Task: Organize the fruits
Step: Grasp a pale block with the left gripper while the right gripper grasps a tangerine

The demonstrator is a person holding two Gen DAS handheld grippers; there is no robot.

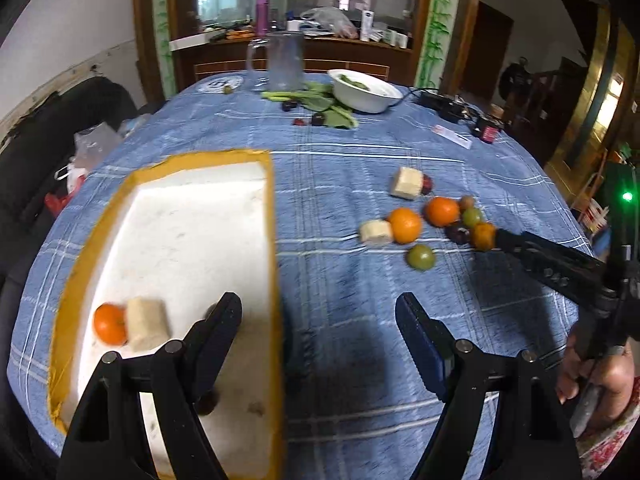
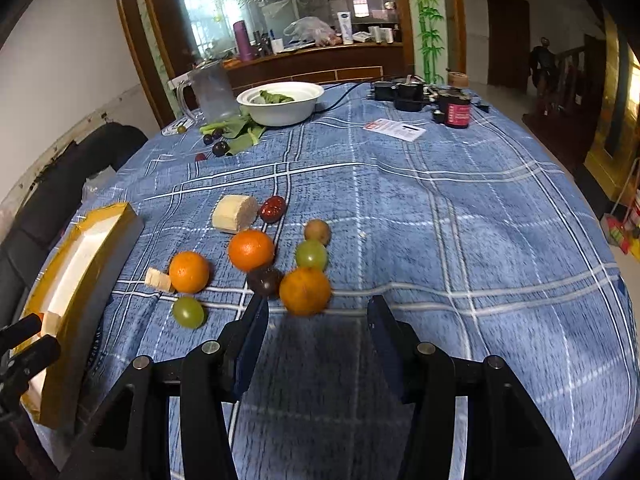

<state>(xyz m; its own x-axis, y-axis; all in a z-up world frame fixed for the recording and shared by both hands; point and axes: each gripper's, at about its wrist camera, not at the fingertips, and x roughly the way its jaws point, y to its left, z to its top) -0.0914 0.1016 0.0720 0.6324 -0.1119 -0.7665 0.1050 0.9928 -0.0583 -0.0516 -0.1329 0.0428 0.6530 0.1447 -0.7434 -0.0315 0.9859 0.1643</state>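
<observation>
— Looking at the left claw, what do you see?

— Its jaws stand wide apart and hold nothing. One finger is over the tray, the other over the blue cloth of the table. Inside the tray lie an orange and a banana piece, touching each other.

— And the right claw?

— It is released too, jaws apart. An orange lies just in front of the fingertips, between their lines, but the pads do not press on it. A dark plum touches this orange on the left.

— Where is the other fruit?

— In a loose group on the table, right of the tray: two more oranges, two green grapes, two banana pieces, a red date and a small brown fruit.

— Anything further back?

— A white bowl with a leaf inside, beside a clear jug.
</observation>
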